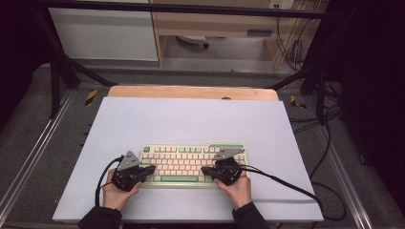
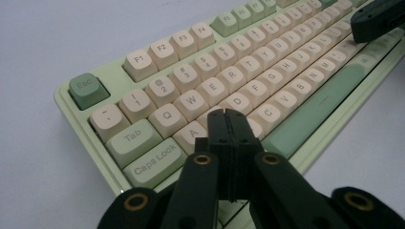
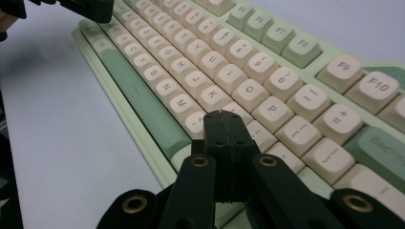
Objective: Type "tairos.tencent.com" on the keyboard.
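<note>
A pale green keyboard [image 1: 191, 164] with cream keys lies on the white sheet near the front of the table. My left gripper [image 1: 152, 169] is shut, jaws pressed together with nothing between them, its tip [image 2: 227, 114] hovering over the left-hand letter keys near A and S. My right gripper [image 1: 204, 170] is shut too and empty; its tip [image 3: 223, 117] sits over the keys at the right end of the letter rows. In the left gripper view the keyboard [image 2: 248, 71] runs away to the upper right; in the right gripper view the keyboard [image 3: 229, 67] runs to the upper left.
A large white sheet [image 1: 191, 124] covers the wooden table [image 1: 191, 92]. Black frame bars [image 1: 57, 71] stand at the back corners, and cables [image 1: 305, 195] trail off to the right. The other gripper [image 2: 377, 19] shows far off in the left gripper view.
</note>
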`<state>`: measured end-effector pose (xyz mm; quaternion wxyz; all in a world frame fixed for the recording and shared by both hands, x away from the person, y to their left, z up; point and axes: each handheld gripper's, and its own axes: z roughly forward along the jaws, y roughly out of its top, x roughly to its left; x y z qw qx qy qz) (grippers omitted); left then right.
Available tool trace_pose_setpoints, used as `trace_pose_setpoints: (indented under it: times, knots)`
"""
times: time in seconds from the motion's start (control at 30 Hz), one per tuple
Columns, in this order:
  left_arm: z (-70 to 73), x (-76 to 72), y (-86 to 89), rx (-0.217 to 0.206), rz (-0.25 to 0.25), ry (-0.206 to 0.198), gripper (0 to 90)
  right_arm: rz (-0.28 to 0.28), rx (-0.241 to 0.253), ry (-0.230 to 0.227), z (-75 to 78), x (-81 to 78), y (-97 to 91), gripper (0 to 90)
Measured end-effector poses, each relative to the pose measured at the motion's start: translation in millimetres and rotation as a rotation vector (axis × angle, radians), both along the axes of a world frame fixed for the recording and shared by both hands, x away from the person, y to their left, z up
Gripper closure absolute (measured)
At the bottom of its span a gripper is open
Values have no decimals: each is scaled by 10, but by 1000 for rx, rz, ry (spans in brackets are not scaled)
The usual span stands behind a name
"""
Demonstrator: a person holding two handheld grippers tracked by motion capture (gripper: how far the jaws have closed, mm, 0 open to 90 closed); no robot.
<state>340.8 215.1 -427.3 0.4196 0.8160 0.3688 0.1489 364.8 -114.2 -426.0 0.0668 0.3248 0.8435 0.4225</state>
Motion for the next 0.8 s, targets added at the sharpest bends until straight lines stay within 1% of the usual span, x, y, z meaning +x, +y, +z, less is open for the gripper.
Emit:
trace_pose_setpoints:
  times: [0.1,0.17,0.33,0.47,0.8]
  knots:
    - [4,-1,-16,0,-4,-1,899,-5,4,-9,36,-5,-40,900]
    - [7,0,-30,0,-5,-1,899,-11,8,-6,51,-6,-69,900]
    - [22,6,-71,-1,-11,-5,899,-18,12,-8,56,-2,-123,900]
    - [38,11,-102,-3,-14,-7,899,-24,13,-3,63,-2,-149,900]
    - [31,31,-222,1,-25,-4,899,-25,6,-9,70,-9,-170,900]
